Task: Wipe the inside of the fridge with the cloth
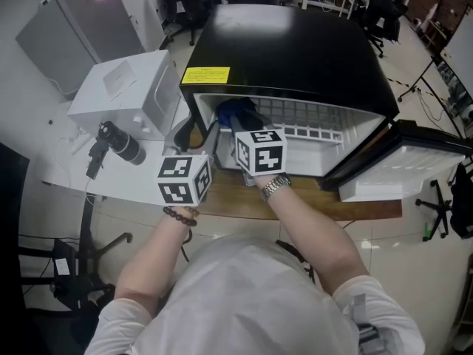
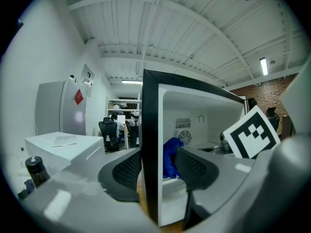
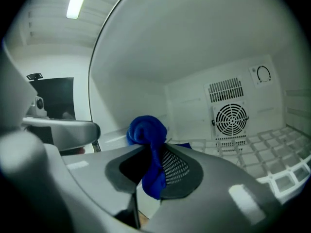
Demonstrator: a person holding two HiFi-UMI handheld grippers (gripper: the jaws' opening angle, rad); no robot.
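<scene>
Right tool is clamped on a blue cloth, inside the fridge at its left side. The cloth's bunched end points ahead of the tool toward the back wall. The left wall lies close on its left. Left tool, jaws apart, straddles that wall's front edge.

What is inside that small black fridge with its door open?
A crumpled blue cloth pinched in the right gripper, a white wire shelf and a round fan grille. The floor under the shelf is hidden.
</scene>
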